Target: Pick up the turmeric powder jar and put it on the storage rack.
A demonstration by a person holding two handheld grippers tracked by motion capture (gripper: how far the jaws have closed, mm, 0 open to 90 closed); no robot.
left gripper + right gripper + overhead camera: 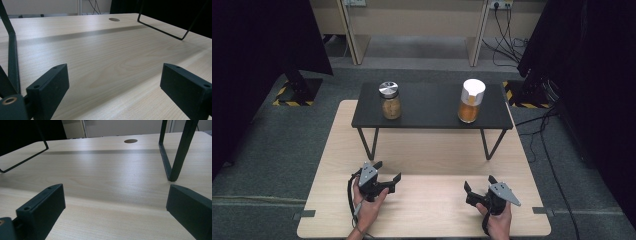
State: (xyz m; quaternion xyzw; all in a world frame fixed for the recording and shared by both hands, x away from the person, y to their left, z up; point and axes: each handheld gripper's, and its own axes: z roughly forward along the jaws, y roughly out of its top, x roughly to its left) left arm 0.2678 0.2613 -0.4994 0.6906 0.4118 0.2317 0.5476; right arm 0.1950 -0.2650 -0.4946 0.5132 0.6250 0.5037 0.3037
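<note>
On a black raised shelf (427, 120) stand two jars. The left jar (390, 100) is glass with a silver lid and brownish contents. The right jar (471, 101) has a white lid and orange contents. My left gripper (387, 171) rests low over the light wooden table (432, 210) near its front left, jaws wide apart with nothing between them. My right gripper (478, 182) sits at the front right, also open and empty. In the left gripper view the left gripper (113, 87) frames bare wood. In the right gripper view the right gripper (115, 207) does the same.
The shelf's thin black wire legs (368, 142) stand on the table ahead of both grippers, one leg (175, 155) close in the right gripper view. A round cable hole (130, 141) lies farther back. Black stands and cables (512, 45) sit on the grey carpet around.
</note>
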